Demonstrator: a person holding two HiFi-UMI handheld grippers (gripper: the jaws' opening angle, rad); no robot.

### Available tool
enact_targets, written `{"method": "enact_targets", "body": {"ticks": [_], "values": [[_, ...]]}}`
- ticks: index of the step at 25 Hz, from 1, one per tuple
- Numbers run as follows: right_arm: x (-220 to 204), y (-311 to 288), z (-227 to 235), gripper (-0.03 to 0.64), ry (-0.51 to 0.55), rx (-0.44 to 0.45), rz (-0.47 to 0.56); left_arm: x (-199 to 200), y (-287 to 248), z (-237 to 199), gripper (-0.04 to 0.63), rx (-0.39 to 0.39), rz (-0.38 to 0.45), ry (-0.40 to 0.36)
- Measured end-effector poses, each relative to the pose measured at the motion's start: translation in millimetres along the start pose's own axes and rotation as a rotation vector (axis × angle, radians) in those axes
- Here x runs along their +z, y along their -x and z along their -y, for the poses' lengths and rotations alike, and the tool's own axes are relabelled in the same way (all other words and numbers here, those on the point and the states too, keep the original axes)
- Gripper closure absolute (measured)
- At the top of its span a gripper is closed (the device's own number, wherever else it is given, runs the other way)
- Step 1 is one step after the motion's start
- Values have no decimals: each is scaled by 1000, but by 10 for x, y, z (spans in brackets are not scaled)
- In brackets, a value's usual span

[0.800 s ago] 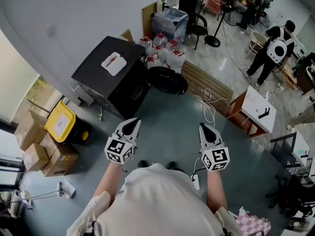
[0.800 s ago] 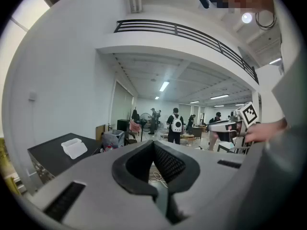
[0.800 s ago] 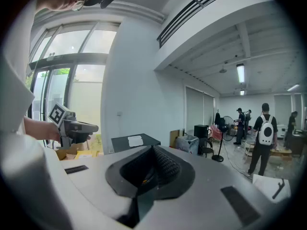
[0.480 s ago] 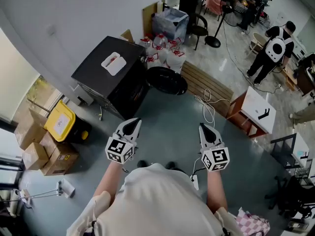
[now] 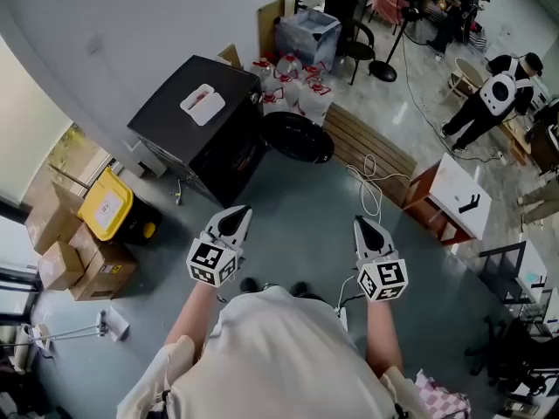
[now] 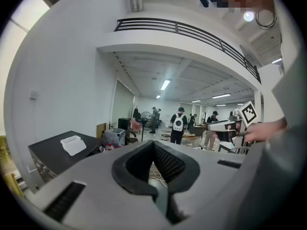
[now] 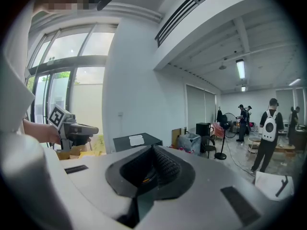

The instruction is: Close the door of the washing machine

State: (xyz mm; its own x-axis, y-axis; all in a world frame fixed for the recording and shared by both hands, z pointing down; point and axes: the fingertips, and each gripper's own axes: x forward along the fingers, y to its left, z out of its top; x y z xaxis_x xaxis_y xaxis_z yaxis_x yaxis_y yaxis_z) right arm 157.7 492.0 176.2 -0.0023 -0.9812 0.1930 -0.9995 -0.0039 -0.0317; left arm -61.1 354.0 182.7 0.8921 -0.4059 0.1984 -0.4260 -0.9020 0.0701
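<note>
Now: my left gripper (image 5: 236, 211) has its jaws closed tip to tip, with nothing between them. My right gripper (image 5: 361, 223) is likewise closed and empty. I hold both side by side above the grey floor (image 5: 301, 203). The black washing machine (image 5: 196, 120) stands ahead-left of my left jaws, well apart. Its round door (image 5: 299, 138) is swung open, ahead between both jaws, untouched.

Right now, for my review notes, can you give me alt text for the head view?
Seen from above, a person holds the left gripper and right gripper, both shut and empty, short of a black washing machine whose round door stands open. Other people stand far off at upper right.
</note>
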Motion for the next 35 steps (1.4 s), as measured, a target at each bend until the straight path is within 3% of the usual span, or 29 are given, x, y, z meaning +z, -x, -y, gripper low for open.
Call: {"method": "enact_targets", "body": {"ticks": [24, 35], "values": [[-281, 204, 810, 578, 2, 84, -29, -204, -496, 631, 588, 86, -34, 25], [-358, -78, 944, 531, -8, 104, -49, -240, -753, 511, 588, 90, -54, 27]]}}
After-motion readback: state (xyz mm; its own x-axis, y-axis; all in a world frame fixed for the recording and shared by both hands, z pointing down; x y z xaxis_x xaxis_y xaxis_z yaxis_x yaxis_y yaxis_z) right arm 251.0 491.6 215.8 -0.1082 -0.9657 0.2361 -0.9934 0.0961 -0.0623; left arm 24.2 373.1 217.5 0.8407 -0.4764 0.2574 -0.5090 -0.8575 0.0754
